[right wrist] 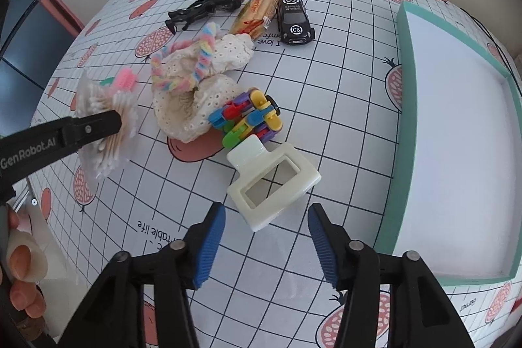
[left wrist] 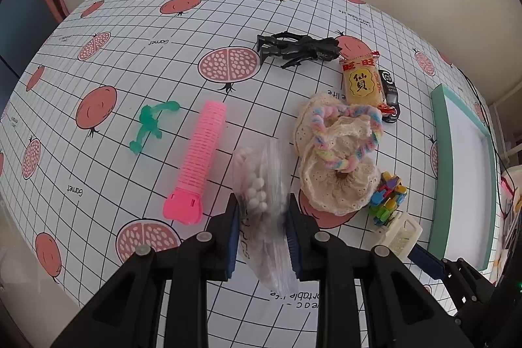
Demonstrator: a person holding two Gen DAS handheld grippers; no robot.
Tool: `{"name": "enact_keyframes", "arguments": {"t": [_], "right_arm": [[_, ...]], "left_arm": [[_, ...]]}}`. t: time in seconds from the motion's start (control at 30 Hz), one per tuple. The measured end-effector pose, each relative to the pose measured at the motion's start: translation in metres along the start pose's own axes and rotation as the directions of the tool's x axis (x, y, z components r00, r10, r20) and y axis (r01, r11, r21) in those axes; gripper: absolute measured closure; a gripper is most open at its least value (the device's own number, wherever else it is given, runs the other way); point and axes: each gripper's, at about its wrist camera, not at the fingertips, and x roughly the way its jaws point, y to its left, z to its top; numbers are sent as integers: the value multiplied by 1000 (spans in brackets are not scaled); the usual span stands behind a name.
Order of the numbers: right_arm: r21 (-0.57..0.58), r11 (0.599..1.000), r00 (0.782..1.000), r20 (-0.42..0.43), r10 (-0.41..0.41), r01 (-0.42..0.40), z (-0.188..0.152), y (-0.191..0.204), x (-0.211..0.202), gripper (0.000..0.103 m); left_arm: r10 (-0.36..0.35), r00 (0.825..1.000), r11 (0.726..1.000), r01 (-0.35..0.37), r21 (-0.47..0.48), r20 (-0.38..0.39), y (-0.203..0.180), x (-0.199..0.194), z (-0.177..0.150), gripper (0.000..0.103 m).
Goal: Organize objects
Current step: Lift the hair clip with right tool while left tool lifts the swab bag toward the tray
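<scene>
1. Toys and small things lie on the table (right wrist: 352, 61), which has a cloth with squares and red fruit on it.
2. At the bottom middle of the left wrist view, the left gripper (left wrist: 262, 237) is squeezed tight on a clear bag of cotton swabs (left wrist: 261, 201).
3. That bag looks light, soft and crinkly. It may slip, so a pinch across its middle, on the swabs, seems best.
4. At the bottom of the right wrist view, the right gripper (right wrist: 266, 242) stands wide apart with nothing in it.
5. A white hair clip (right wrist: 272, 181) lies just above it, in the middle of the frame. It looks hard, light and smooth. Its two long sides seem a good place to grab.
6. A colorful block toy (right wrist: 248, 118) touches the clip's top end.
7. A lacy cloth (right wrist: 192, 106) with a rainbow fuzzy loop (right wrist: 182, 67) sits to the left of the blocks. Both look soft and floppy.
8. A green tray (right wrist: 404, 126) waits empty at the right side of the frame. I think things should go in there.
</scene>
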Motion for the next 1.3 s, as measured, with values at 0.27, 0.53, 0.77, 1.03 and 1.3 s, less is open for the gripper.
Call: {"name": "enact_keyframes", "arguments": {"t": [0.27,0.53,0.77,1.03,1.3], "right_arm": [[28,1000,1000,1,-13,13,14,8,22,38],[13,997,997,8,-75,75,31,29,43,37],[7,995,995,1,-99,99,36,28,45,48],[18,998,998,30,-55,55,42,27,33,48],[39,999,989,144,-40,35,38,18,1,48]], "left_arm": [[-8,1000,1000,8,16,-7,-3,2,-1,76],[-10,1000,1000,11,28,-10,-4,3,-1,76],[-12,1000,999,12,40,-11,-4,4,-1,76],[-14,1000,999,13,30,26,0,-5,1,76],[-26,984,999,19,36,177,-4,-43,7,76]]}}
